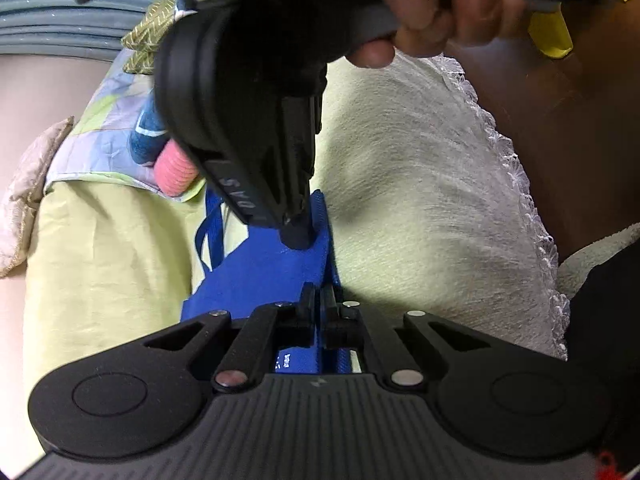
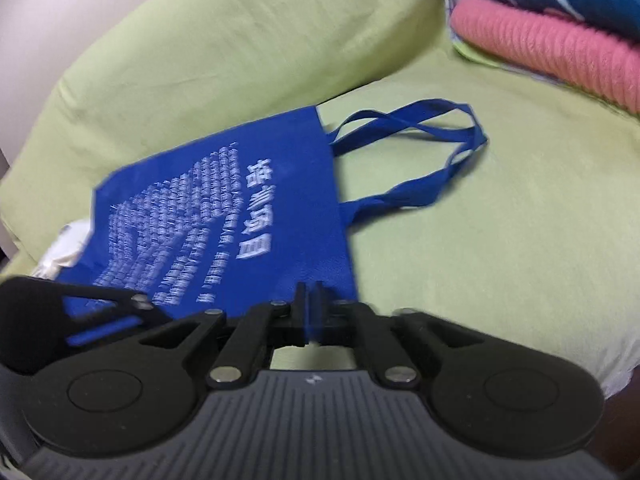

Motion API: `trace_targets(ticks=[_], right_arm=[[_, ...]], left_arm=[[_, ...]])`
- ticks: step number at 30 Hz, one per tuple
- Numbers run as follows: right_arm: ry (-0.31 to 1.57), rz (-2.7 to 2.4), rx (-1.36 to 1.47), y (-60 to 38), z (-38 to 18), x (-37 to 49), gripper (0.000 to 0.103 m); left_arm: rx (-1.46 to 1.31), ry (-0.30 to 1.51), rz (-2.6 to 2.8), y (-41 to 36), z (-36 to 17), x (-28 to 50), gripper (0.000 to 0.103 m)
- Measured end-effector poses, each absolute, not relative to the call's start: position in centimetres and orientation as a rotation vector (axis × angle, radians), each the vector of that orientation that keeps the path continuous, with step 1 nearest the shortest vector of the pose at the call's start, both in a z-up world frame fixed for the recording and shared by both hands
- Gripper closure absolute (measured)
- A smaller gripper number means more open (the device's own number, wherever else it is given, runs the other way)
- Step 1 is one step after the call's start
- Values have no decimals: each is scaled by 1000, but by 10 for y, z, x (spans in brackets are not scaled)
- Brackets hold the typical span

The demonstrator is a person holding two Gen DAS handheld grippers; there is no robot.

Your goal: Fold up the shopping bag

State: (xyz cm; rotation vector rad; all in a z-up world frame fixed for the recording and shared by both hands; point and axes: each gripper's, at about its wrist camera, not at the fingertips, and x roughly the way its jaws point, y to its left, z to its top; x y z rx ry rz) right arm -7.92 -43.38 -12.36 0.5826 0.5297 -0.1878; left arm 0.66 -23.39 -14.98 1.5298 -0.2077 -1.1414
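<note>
Both grippers — left gripper, right gripper — pinch one edge of the blue bag; it spreads over the bed, handles out, no fold visible.

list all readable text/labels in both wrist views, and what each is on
Blue shopping bag: large white Chinese characters plus many rows of small white print; all motion-blurred, not readable.
Right gripper, side of its body in the left wrist view: pale embossed marking, partly cut off, not legible.
Bag fabric behind the left gripper: small white print, too small to read.
Nothing else carries text.
</note>
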Motion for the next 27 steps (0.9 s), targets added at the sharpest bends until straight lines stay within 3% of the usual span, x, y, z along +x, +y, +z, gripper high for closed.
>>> trace_targets(ticks=[2, 7, 14, 25, 27], right_arm=[[537, -186, 583, -434, -124, -78, 103], [547, -198, 531, -426, -124, -76, 103], [584, -212, 506, -423, -118, -72, 103], [670, -255, 447, -415, -108, -58, 103], [686, -263, 436, -413, -106, -55, 103]], left_arm=[[1418, -96, -1168, -224, -124, 11, 93], [1031, 195, -1128, -213, -63, 47, 93], [937, 531, -947, -227, -89, 93, 94], [866, 655, -561, -93, -92, 167, 94], [961, 623, -478, -86, -102, 170, 102]])
